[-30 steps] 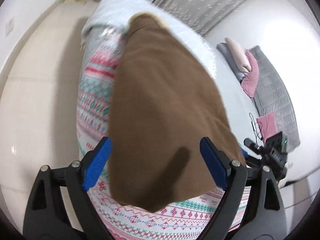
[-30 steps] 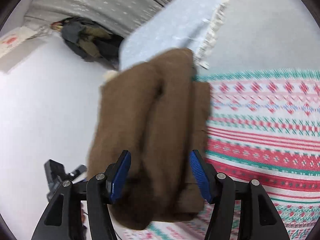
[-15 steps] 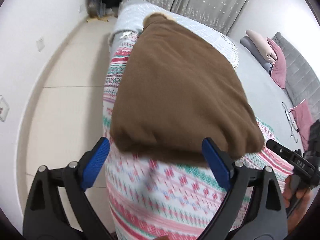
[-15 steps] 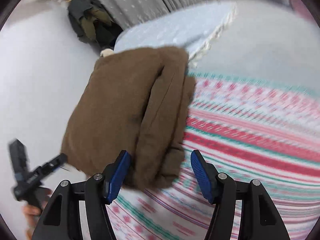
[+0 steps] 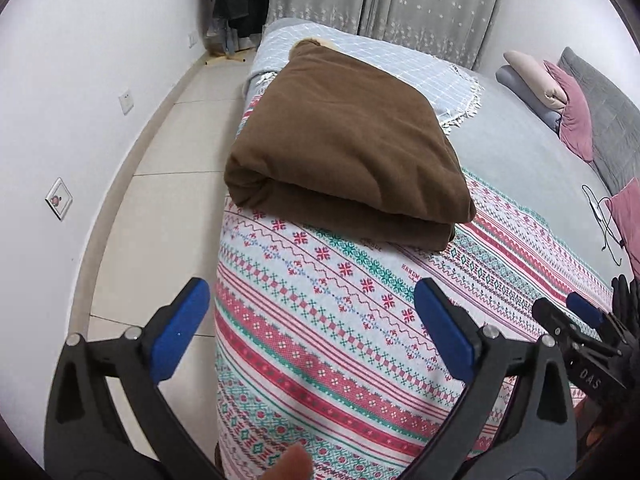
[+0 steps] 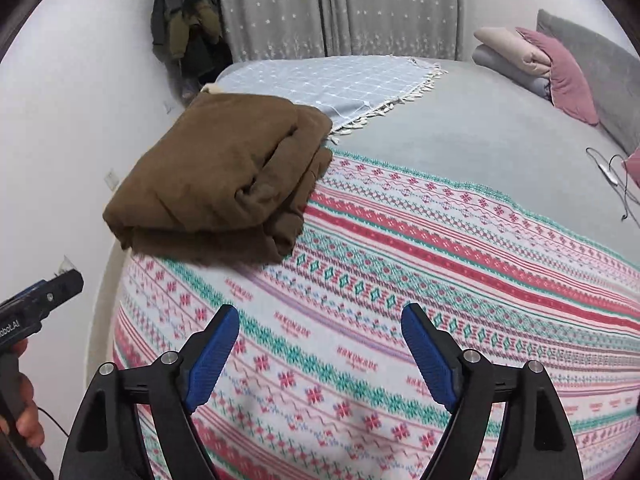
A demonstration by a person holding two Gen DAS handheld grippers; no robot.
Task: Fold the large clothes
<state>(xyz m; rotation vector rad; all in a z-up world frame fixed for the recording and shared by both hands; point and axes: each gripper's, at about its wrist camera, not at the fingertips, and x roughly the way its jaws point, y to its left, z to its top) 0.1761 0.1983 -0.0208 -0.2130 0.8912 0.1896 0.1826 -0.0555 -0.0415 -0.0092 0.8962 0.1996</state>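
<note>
A brown garment [image 5: 348,148] lies folded into a thick rectangle near the bed's left edge, partly on a patterned red, green and white blanket [image 5: 328,340]. In the right wrist view the same brown garment [image 6: 224,176] sits at the upper left on the patterned blanket [image 6: 400,320]. My left gripper [image 5: 312,312] hovers well short of the garment, its jaws opening wide with nothing between them. My right gripper [image 6: 320,332] also hangs over the blanket, jaws opening, with nothing in them. The right gripper's tip [image 5: 576,316] shows at the left wrist view's right edge.
A light blue checked throw [image 5: 400,64] with fringe lies beyond the garment. Pillows [image 5: 560,92] and a grey headboard [image 5: 608,120] stand at the far right. A cable [image 5: 604,220] lies on the grey sheet. Tiled floor [image 5: 160,184] and a white wall run along the left; coats [image 6: 184,20] hang by the curtain.
Both grippers let go of the brown garment and pulled back from it. It now lies folded on the bed, and both pairs of jaws stand wider.
</note>
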